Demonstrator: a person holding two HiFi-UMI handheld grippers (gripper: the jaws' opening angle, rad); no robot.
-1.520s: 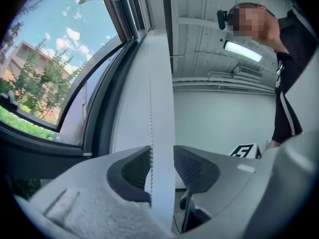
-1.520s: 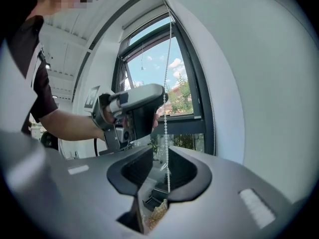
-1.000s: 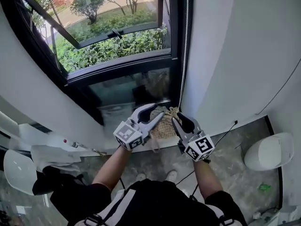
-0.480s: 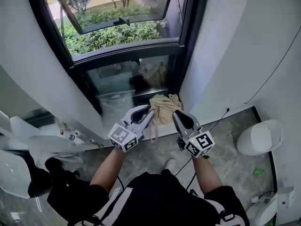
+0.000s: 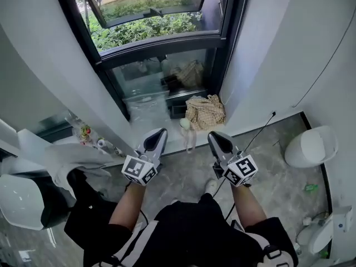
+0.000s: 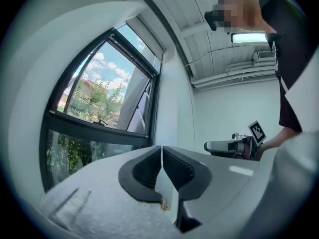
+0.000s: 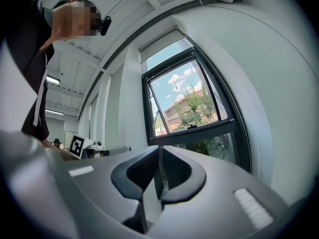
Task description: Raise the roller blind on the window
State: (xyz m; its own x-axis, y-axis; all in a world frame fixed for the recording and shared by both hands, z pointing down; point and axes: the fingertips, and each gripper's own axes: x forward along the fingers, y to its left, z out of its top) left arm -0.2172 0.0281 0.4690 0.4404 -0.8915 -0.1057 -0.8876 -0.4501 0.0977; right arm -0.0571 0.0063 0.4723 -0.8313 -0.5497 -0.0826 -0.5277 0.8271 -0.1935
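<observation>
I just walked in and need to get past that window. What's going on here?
A person stands facing the window, holding a two-jaw gripper in each hand. The left gripper and right gripper are held side by side, short of the window and touching nothing. Both sets of jaws have just been closing and sit together with nothing between them. The roller blind looks rolled up at the top of the window, leaving the glass uncovered.
</observation>
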